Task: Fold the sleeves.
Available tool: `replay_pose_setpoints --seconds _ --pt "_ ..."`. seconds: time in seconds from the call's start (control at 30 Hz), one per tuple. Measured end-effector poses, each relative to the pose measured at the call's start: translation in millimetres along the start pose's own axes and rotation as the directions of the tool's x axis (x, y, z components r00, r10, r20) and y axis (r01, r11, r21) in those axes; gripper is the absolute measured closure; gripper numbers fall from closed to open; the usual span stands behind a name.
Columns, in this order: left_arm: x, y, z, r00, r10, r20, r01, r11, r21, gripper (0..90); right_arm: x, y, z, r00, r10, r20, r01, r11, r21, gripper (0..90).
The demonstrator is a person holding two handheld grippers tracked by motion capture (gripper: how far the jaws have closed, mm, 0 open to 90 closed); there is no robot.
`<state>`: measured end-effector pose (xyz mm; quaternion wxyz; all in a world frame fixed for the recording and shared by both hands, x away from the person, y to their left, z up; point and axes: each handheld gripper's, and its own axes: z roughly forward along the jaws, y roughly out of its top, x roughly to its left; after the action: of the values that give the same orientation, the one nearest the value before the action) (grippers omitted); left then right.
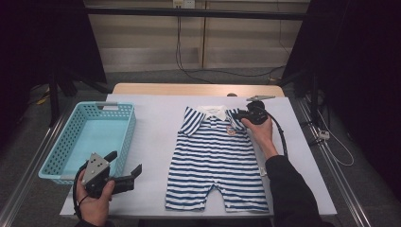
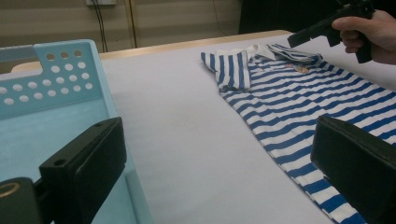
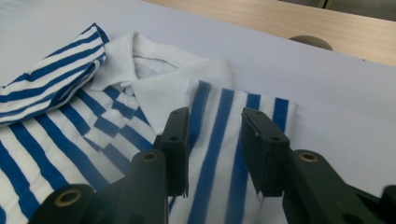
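Here we are folding the blue-and-white striped short-sleeved baby romper [image 1: 216,158], which lies flat, front up, in the middle of the white-covered counter [image 1: 156,123], collar toward the far edge. The sleeve on our right looks already turned in over the chest, and our right claw [image 1: 240,115] hangs just above that folded sleeve, its jaws partly apart with striped cloth below the gap but nothing pinched between them. Judging by this, the sleeve step on that side is being let go; the next move likely calls for the other sleeve or the legs to be gripped at an edge and folded over. Our right hand [image 1: 260,132] reaches forward over the garment's shoulder. Our left claw [image 1: 126,171] rests wide open and empty near the front edge, beside the light blue perforated plastic basket [image 1: 56,151].
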<state>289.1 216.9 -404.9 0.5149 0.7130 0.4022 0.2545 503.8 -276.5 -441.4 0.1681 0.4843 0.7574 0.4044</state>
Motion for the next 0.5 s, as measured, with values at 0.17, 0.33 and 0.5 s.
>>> replay_pose_setpoints --seconds 0.17,0.33,0.5 --pt "0.4 0.0 0.2 1.0 0.001 -0.002 -0.001 1.0 0.001 3.6 -2.3 -10.7 -15.7 1.0 -0.007 -0.002 0.007 1.0 0.002 64.3" --pt "-0.5 0.2 1.1 1.0 -0.001 0.004 0.001 1.0 -0.005 3.5 -1.7 -17.9 -35.6 0.9999 -0.011 -0.012 0.011 1.0 -0.026 61.5" --pt "-1.4 0.6 1.4 1.0 -0.005 -0.007 0.005 1.0 -0.005 3.6 4.4 -26.3 -55.0 0.9993 -0.019 -0.032 0.017 0.997 -0.075 50.4"
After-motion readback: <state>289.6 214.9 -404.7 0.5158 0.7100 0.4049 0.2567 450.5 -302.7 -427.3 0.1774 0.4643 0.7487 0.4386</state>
